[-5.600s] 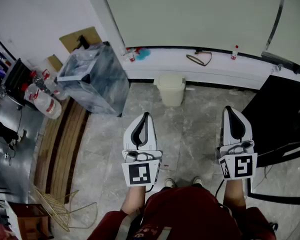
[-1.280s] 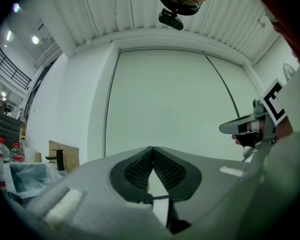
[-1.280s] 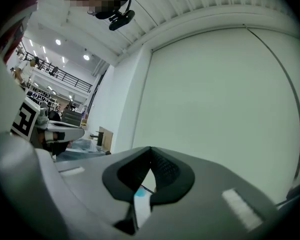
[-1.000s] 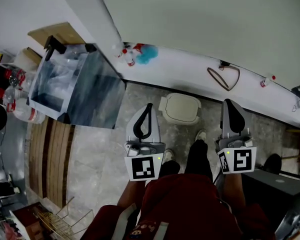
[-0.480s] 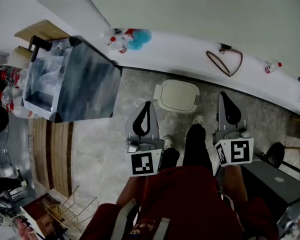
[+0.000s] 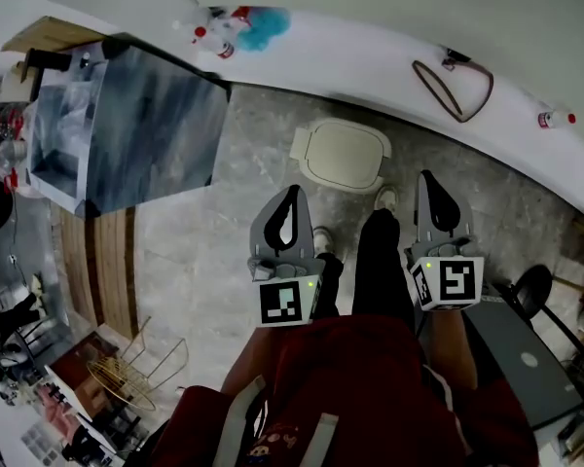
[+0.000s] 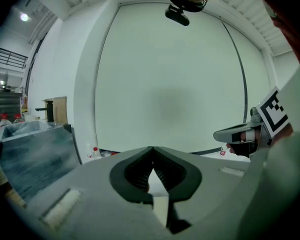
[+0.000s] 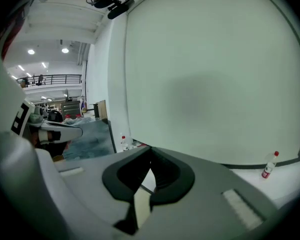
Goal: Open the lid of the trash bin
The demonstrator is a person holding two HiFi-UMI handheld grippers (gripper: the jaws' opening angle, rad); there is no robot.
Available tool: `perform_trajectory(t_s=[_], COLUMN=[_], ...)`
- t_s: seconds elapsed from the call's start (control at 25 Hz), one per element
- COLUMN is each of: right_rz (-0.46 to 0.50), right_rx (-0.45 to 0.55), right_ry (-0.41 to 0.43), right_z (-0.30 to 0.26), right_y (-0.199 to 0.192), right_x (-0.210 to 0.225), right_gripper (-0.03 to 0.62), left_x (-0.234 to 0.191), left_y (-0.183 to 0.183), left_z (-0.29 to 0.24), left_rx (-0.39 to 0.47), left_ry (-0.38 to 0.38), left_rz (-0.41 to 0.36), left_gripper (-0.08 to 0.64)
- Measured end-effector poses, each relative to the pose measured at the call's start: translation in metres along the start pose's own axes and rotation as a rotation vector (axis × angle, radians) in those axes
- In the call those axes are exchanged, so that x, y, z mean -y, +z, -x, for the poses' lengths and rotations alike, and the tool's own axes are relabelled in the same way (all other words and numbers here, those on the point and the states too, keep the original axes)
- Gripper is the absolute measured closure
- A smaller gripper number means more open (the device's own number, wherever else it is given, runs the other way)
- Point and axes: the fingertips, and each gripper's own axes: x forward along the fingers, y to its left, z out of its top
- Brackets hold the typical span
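- On the grey floor [image 6: 204, 261], just below the white ledge [image 6: 350, 66] at the foot of the wall, stands the bin [image 6: 336, 180]. It is small and cream-coloured.
- Its lid [image 6: 343, 152] lies flat and closed.
- The left gripper [image 6: 294, 190] hangs in front of the bin with its tip near the bin's near edge, apart from it. In the left gripper view the jaws [image 7: 152, 148] meet at the tips with only floor showing through the gap behind them, so the gripper is closed and empty.
- The right gripper [image 6: 426, 175] is to the right of the bin, also clear of it. In the right gripper view its jaws [image 8: 151, 149] are pressed together, holding nothing.
- Both grippers point toward the wall and somewhat downward.
- A white shoe [image 6: 386, 198] sits between the two grippers, just right of the bin.
- A large container [image 6: 146, 125] lined with clear plastic stands well to the left of the bin.
- A cable loop [image 6: 455, 86] and a small bottle [image 6: 555, 118] lie on the ledge to the right.
- A wire basket [image 6: 136, 377] lies on the floor at lower left.
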Motion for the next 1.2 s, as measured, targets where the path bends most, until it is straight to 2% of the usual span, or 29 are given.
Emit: perform_trajectory(t_s=[0.52, 0.92, 1.2], right_rz=[-0.033, -0.091, -0.076], right_rx=[-0.251, -0.456, -0.593], right_ry=[0.077, 0.127, 0.157], right_z=[-0.046, -0.062, -0.078], right_y=[-0.131, -0.233, -0.300], right_x=[0.027, 0.035, 0.044], right_gripper=[0.589, 0.537, 0.495], left_x=[0.017, 0.025, 0.033], left_y=[-0.114, -0.197, -0.242], left_z=[-0.036, -0.033, -0.032], left_rx=[-0.209, -0.366, -0.450], left_ry=[0.087, 0.159, 0.187], left_rz=[0.115, 0.188, 0.214], left_gripper=[0.555, 0.555, 0.555])
